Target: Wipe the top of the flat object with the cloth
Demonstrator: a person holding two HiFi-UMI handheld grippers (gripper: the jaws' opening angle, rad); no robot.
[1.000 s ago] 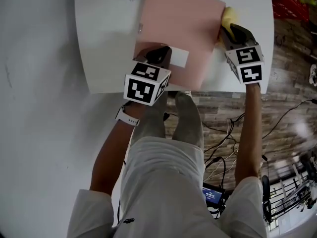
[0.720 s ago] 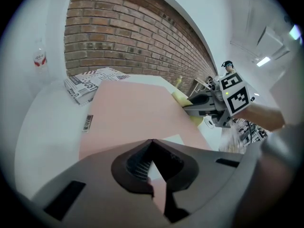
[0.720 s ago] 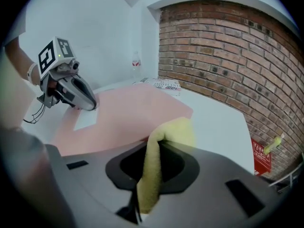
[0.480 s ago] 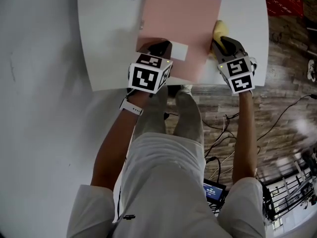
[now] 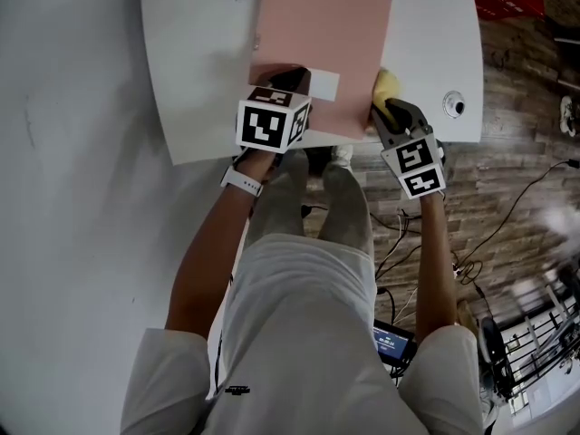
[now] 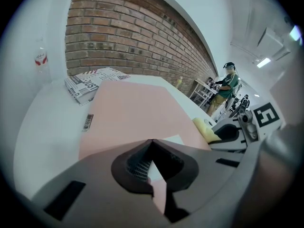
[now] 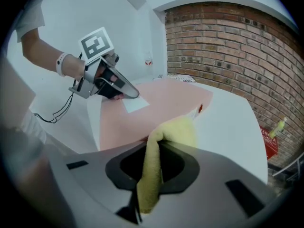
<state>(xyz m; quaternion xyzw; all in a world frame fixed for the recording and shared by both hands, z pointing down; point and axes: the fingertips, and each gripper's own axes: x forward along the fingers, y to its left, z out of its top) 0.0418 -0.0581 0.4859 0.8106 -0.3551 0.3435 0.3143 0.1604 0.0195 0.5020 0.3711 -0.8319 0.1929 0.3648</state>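
right gripper (image 7: 153, 137) clamped tight on the yellow cloth (image 5: 386, 84) beside the pink sheet (image 5: 322, 34) — left gripper (image 6: 151, 142) closed, seemingly pinching that sheet.

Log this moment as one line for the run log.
left gripper shut, tips on pink sheet | right gripper shut on yellow cloth | cloth at sheet's near right edge
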